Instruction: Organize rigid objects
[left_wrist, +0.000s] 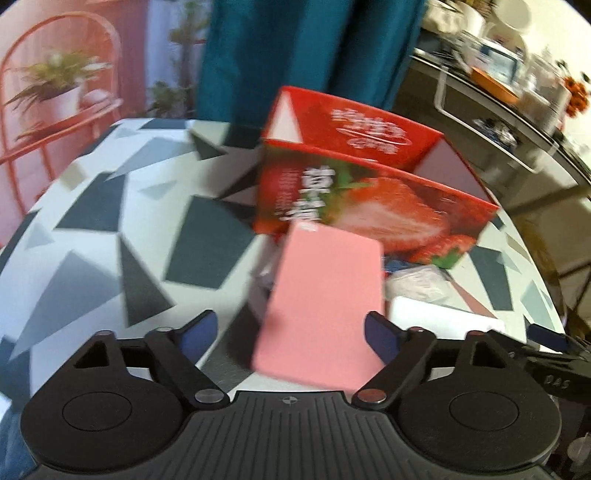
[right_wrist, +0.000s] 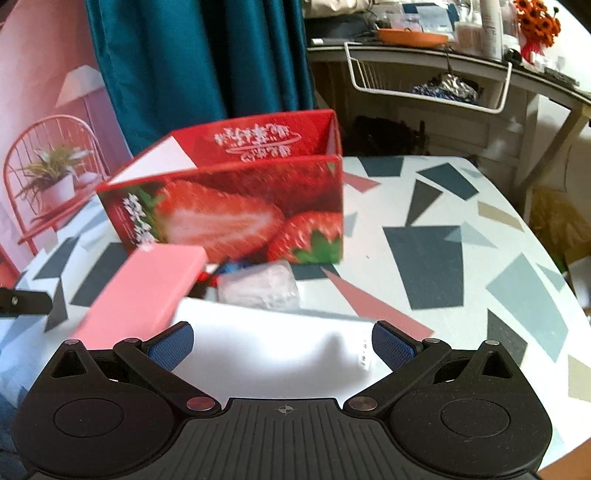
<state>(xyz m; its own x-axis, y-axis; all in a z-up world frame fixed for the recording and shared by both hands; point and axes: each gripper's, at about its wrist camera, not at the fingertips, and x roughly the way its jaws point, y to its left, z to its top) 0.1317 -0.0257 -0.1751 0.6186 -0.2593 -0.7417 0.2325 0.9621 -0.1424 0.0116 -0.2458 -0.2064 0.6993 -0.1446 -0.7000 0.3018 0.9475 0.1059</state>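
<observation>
A red strawberry-printed carton (left_wrist: 369, 206) (right_wrist: 236, 214) stands open-topped on the patterned table (left_wrist: 110, 221) (right_wrist: 443, 258). In front of it a flat pink box (left_wrist: 325, 302) (right_wrist: 147, 291) lies tilted on other small items. My left gripper (left_wrist: 290, 334) is open around the pink box's near end; the right pad sits at its edge and the left pad stands clear of it. My right gripper (right_wrist: 282, 345) is open above a flat white box (right_wrist: 277, 332) (left_wrist: 443, 314), with nothing gripped. A clear plastic-wrapped item (right_wrist: 266, 288) (left_wrist: 417, 280) lies between the white box and the carton.
A teal curtain (right_wrist: 192, 66) hangs behind the table. To the right stands a cluttered shelf with a white wire basket (right_wrist: 428, 85) under it. The table's edge curves off on the right. A pink backdrop with a pictured chair (left_wrist: 55, 110) is at the left.
</observation>
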